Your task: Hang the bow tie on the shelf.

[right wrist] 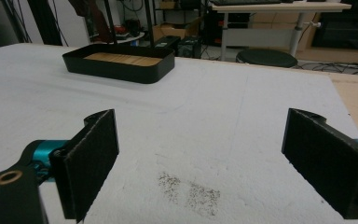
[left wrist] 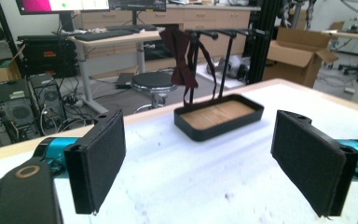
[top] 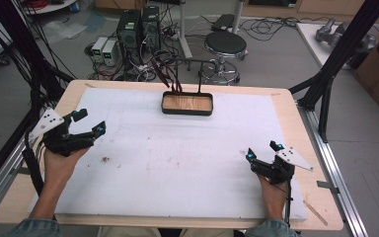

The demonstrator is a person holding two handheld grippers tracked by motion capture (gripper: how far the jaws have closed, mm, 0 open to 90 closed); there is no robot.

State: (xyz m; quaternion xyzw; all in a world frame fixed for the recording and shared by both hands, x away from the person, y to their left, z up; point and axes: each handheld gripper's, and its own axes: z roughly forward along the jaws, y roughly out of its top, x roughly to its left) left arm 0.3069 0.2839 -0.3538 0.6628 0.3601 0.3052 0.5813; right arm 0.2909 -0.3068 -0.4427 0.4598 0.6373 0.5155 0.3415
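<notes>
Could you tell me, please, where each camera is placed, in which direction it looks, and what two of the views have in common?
High view: above the person's side, looking forward and down on the table; both forearms, left tool and right tool show.
Left gripper view: rides on the left tool, looking between its open jaws at the tray and the dark red bow tie on the stand.
Right gripper view: rides on the right tool, jaws open, facing the tray across the white mat.
All views share the tray.
</notes>
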